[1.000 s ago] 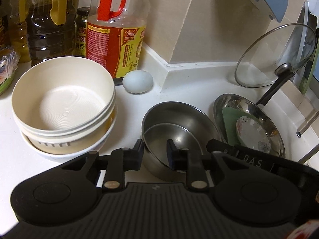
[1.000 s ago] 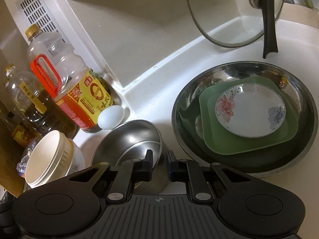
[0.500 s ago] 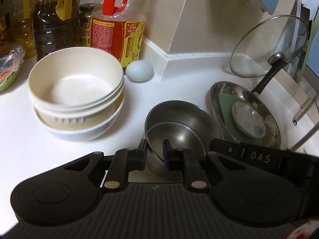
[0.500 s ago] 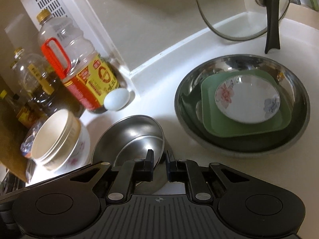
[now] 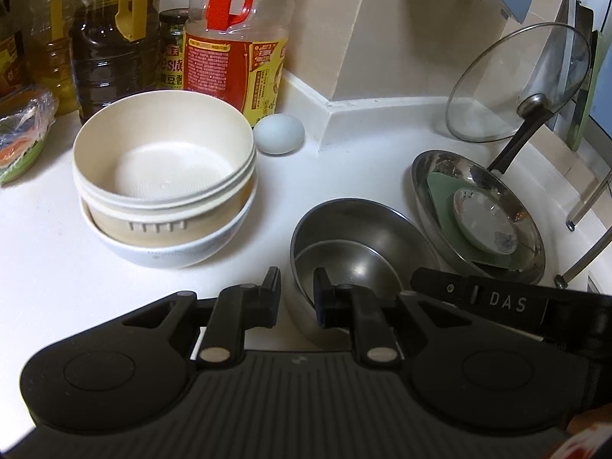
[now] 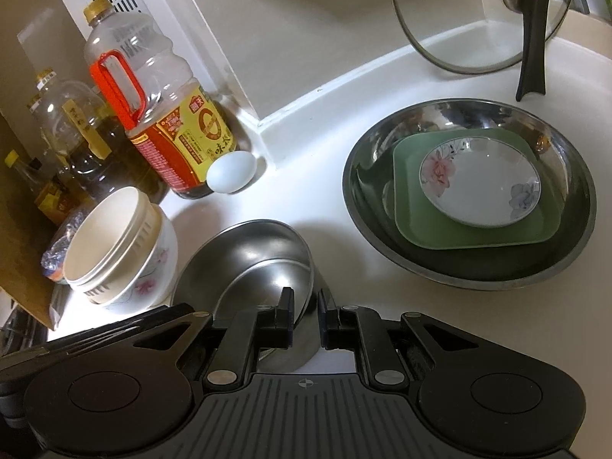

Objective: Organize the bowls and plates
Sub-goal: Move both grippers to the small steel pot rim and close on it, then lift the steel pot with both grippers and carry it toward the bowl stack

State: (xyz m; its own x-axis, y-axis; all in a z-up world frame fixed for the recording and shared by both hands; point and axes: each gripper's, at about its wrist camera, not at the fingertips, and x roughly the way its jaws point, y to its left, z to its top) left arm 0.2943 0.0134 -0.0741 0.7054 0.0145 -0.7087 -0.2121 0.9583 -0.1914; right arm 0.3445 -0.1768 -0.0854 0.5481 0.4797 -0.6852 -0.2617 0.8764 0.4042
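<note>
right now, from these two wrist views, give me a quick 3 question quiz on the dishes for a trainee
1. True or false: the floral plate lies directly on the steel pan.
2. What sits inside the white floral bowl?
A. cream bowl
B. egg
C. glass lid
3. Which rim do the left gripper and right gripper straddle?

Key:
1. False; a green square plate lies between.
2. A, the cream bowl.
3. The nested steel bowls.
</note>
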